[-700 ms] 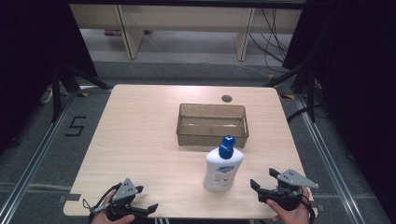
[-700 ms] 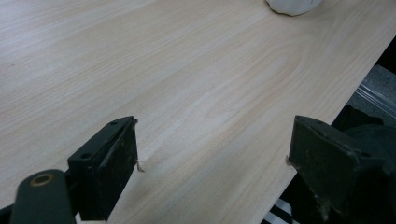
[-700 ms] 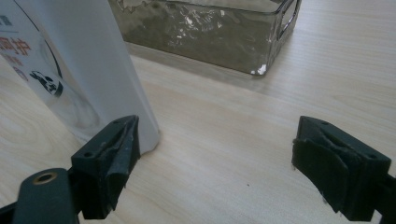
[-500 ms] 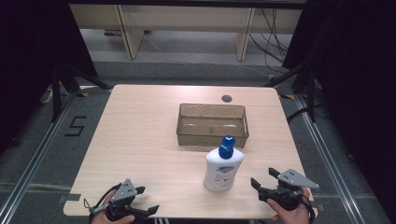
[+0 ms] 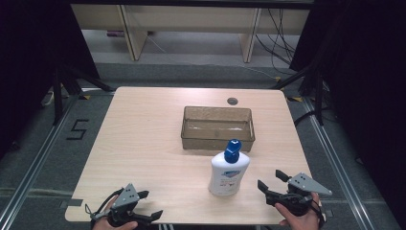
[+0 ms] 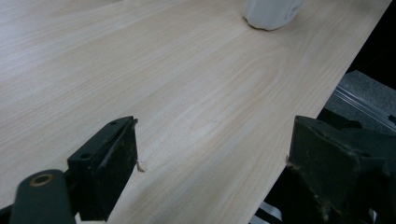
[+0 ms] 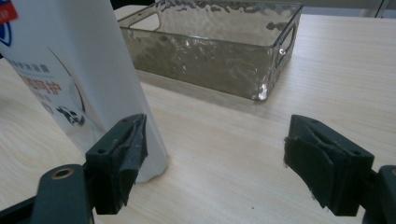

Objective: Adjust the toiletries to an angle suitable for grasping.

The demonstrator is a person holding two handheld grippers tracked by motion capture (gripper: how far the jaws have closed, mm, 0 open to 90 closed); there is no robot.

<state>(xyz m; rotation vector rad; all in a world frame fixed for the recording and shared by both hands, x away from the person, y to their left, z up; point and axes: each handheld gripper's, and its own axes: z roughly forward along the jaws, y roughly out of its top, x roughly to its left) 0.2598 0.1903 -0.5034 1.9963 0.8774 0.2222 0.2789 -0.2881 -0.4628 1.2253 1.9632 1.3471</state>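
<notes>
A white bottle [image 5: 229,170] with a blue cap stands upright on the wooden table [image 5: 143,139], just in front of a clear ribbed tray [image 5: 218,128] that holds nothing. My right gripper [image 5: 269,178] rests at the table's front right edge, open, pointing at the bottle from its right. In the right gripper view the bottle [image 7: 70,70] stands just past my left jaw, outside the open right gripper [image 7: 215,135], with the tray [image 7: 210,56] behind it. My left gripper [image 5: 152,203] lies at the front left edge, open. In its own view the left gripper [image 6: 212,140] frames bare wood, with the bottle's base [image 6: 271,11] far off.
A small round dark hole [image 5: 232,101] sits in the tabletop near the far edge. Bare wood stretches across the left half of the table. Dark floor with metal rails [image 5: 33,158] surrounds the table, and shelving legs stand beyond it.
</notes>
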